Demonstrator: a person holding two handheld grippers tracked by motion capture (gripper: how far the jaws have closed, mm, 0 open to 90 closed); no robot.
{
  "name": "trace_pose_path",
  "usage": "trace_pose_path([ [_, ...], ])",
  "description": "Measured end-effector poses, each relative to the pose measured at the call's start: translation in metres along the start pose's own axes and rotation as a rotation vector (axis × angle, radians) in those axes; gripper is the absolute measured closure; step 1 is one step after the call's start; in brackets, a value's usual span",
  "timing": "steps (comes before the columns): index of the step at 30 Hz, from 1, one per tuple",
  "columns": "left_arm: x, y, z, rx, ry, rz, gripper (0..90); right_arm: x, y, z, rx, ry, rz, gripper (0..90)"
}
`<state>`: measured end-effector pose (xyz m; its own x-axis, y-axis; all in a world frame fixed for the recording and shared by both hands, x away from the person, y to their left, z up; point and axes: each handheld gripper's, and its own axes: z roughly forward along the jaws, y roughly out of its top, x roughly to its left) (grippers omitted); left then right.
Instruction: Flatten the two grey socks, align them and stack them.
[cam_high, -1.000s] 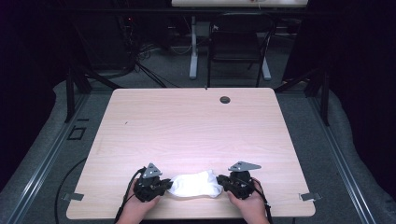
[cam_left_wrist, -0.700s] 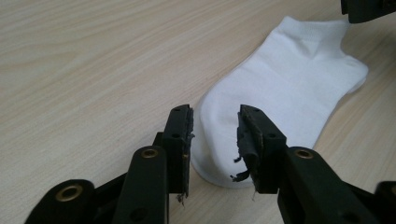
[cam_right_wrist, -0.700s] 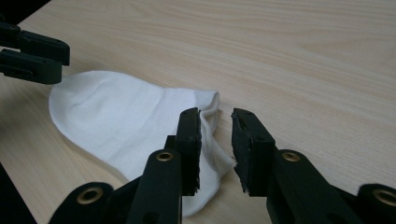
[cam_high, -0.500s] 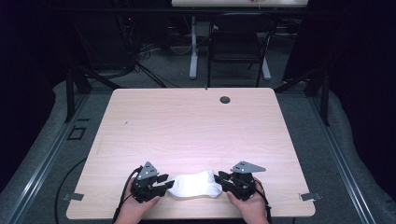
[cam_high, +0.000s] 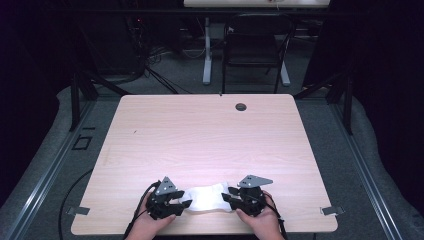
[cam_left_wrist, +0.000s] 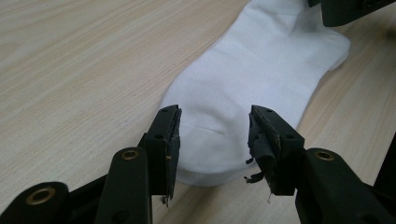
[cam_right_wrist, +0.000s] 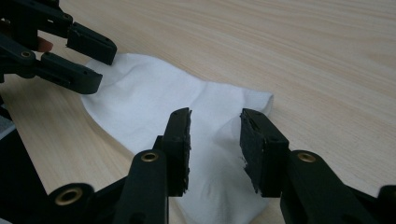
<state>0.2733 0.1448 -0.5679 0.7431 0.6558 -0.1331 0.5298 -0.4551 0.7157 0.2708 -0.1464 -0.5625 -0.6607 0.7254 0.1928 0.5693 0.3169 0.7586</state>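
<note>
A white sock (cam_high: 206, 197) lies flat on the wooden table (cam_high: 210, 140) near its front edge, between my two grippers. My left gripper (cam_high: 182, 205) is at the sock's left end. Its jaws have just been opening and now stand apart over the rounded toe end (cam_left_wrist: 210, 140), the pads clear of the cloth. My left gripper (cam_left_wrist: 214, 116) is open. My right gripper (cam_high: 226, 196) is at the other end, its jaws also just opening, with the sock (cam_right_wrist: 140, 102) lying beneath and between them untouched. My right gripper (cam_right_wrist: 215, 116) is open. The left gripper (cam_right_wrist: 88, 58) faces it across the sock.
A small dark grommet hole (cam_high: 241, 106) sits near the table's far edge. Behind the table stand a dark chair (cam_high: 252, 50) and a white desk leg (cam_high: 206, 55), with cables on the floor. Broad bare tabletop stretches beyond the sock.
Both grippers' jaws have spread apart at the sock's two ends and let go of it. The sock now rests flat on the table. The hands stayed in place.
</note>
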Motion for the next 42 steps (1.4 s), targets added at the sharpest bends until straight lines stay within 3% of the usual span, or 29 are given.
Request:
trace_pose_path([
  [16, 0.001, -0.005, 0.005, 0.019, -0.013, 0.009, 51.2, -0.003, -0.007, 0.012, 0.038, -0.020, -0.013, 59.4],
  [32, -0.001, -0.008, 0.007, 0.018, 0.012, 0.062, 50.7, 0.001, -0.012, 0.012, 0.074, -0.046, -0.075, 63.6],
  [37, -0.001, -0.007, 0.008, 0.016, 0.011, 0.056, 50.9, 0.002, -0.011, 0.012, 0.082, -0.052, -0.086, 63.7],
  [42, 0.002, -0.006, 0.009, 0.011, 0.028, 0.058, 50.9, 0.001, -0.010, 0.015, 0.071, -0.053, -0.064, 63.2],
])
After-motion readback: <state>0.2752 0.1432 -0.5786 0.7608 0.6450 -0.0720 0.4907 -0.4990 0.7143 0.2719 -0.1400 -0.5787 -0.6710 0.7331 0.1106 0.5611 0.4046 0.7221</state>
